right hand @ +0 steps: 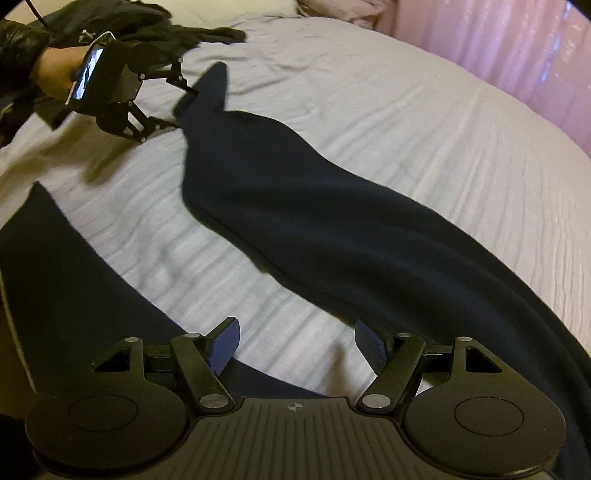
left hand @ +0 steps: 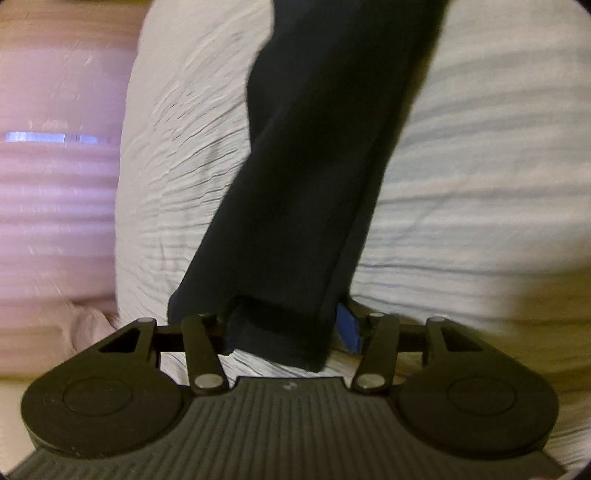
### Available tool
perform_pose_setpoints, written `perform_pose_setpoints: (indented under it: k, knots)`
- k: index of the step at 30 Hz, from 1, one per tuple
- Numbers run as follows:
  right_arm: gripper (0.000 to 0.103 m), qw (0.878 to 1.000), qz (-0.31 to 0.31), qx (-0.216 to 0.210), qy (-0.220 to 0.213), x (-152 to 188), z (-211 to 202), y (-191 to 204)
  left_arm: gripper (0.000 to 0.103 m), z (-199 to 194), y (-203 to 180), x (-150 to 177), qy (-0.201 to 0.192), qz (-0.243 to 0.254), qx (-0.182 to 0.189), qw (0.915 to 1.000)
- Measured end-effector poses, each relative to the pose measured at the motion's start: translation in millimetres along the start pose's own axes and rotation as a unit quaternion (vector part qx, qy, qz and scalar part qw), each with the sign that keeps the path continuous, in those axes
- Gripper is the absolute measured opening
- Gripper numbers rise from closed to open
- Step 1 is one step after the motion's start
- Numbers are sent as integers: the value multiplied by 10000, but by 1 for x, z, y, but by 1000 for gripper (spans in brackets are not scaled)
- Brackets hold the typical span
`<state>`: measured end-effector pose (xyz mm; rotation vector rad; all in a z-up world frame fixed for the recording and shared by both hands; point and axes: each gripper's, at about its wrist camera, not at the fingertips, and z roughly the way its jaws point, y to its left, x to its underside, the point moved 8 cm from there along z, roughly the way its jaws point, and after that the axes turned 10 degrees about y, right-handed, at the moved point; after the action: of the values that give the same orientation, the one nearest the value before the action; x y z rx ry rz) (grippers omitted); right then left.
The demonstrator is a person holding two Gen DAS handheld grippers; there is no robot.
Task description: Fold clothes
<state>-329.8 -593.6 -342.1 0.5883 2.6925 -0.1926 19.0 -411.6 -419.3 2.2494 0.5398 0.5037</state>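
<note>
There are two tools: the left tool (right hand: 181,98) and the right tool (right hand: 295,349); each tool has two fingers, so four fingers in all; there is one long dark blue piece of clothing (right hand: 332,229); one heap of black clothes (right hand: 147,22) at the far end; one bed (right hand: 406,110); one pink curtain (right hand: 517,55); one hand (right hand: 55,74).

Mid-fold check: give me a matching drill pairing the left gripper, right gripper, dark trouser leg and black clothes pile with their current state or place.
Column one:
1. left gripper
2. right gripper
3. dark trouser leg
4. black clothes pile

Column two:
A. open, holding nothing
B. heaped at the far end of the bed
C. shut on the leg's end
D. stretched across the sheet, one end lifted

Pairs: 1-C, 2-A, 3-D, 4-B
</note>
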Motion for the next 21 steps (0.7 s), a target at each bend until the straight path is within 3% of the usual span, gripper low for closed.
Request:
perform_pose_setpoints:
  k: [1,2,6,15,18,21]
  knots:
    - [72,10000,90,37,5,2,0,-3,9,0,1,3,38,45,12,10000]
    - [72,9998,165,59,16,2,0,-6,5,-3,3,6,82,41,46,9999]
    - [72,9994,317,100,12,4,-9,-10,4,-36,-12,24,221,-74,391,9990]
    - [72,9978,594,-6,303,23,-17,-10,6,-117,-51,63,528,-349,1200,9908]
    - [72,9940,1027,-57,368,35,-31,-26,16,-118,-55,70,707,-492,1376,9867]
    - [72,9883,1487,66,324,52,-57,-53,19,-119,-51,75,864,-742,1567,9811]
